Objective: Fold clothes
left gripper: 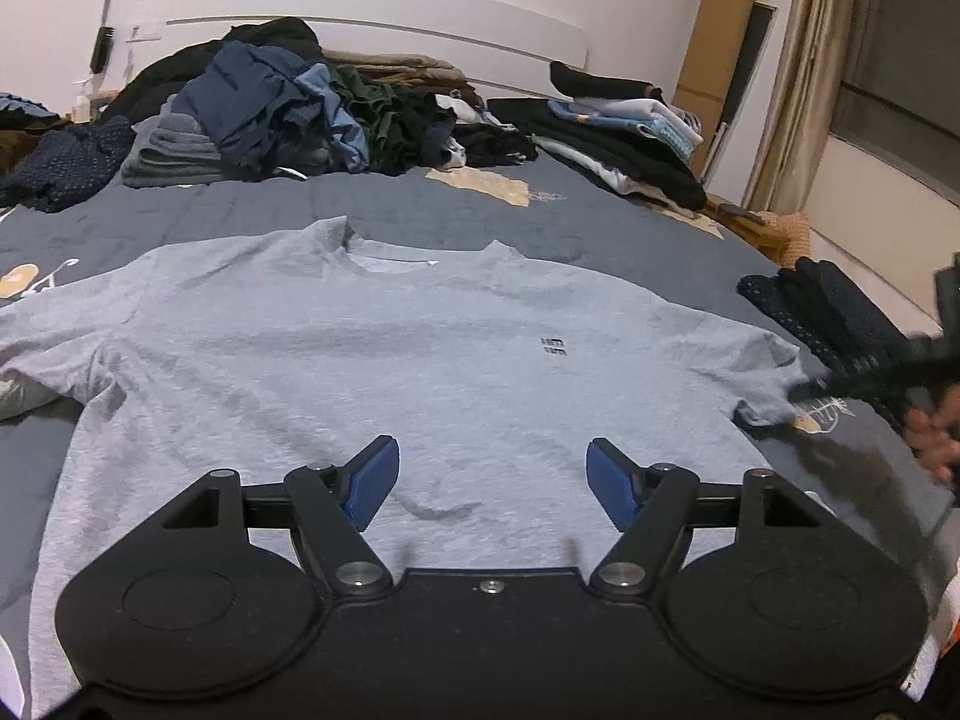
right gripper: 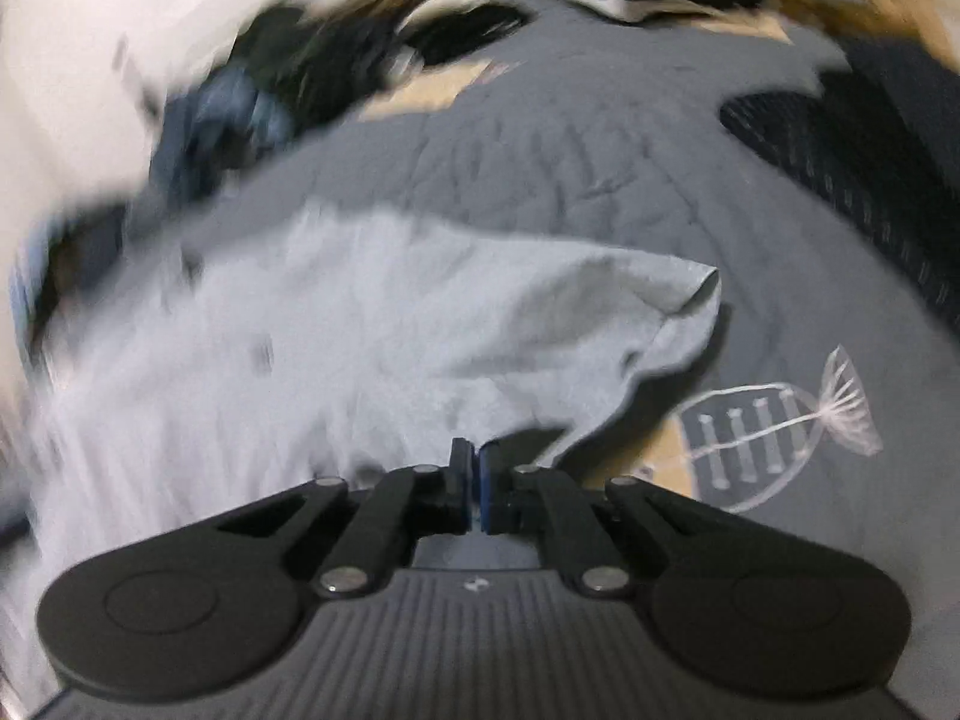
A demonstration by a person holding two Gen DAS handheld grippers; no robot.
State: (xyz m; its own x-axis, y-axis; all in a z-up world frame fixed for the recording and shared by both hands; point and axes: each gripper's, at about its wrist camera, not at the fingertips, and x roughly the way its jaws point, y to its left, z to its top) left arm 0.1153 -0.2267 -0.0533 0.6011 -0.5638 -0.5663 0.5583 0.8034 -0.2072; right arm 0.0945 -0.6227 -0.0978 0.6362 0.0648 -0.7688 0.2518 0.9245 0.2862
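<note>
A light grey T-shirt (left gripper: 372, 360) lies front up and spread flat on the dark grey bed cover (left gripper: 240, 216), collar toward the far end. My left gripper (left gripper: 492, 456) hovers open over the shirt's lower body, with nothing between its blue pads (left gripper: 375, 480). In the right wrist view, which is blurred, my right gripper (right gripper: 477, 465) has its pads pressed together at the T-shirt's (right gripper: 360, 324) right edge, just below the short sleeve (right gripper: 678, 300), and the cloth rises to the tips. From the left wrist view the right gripper (left gripper: 840, 384) is a dark blur at that sleeve.
A heap of unfolded dark and blue clothes (left gripper: 270, 102) lies at the head of the bed. Folded garments (left gripper: 624, 126) are stacked at the far right. A dark dotted garment (left gripper: 828, 306) lies by the right edge. A person's hand (left gripper: 936, 438) shows at the right.
</note>
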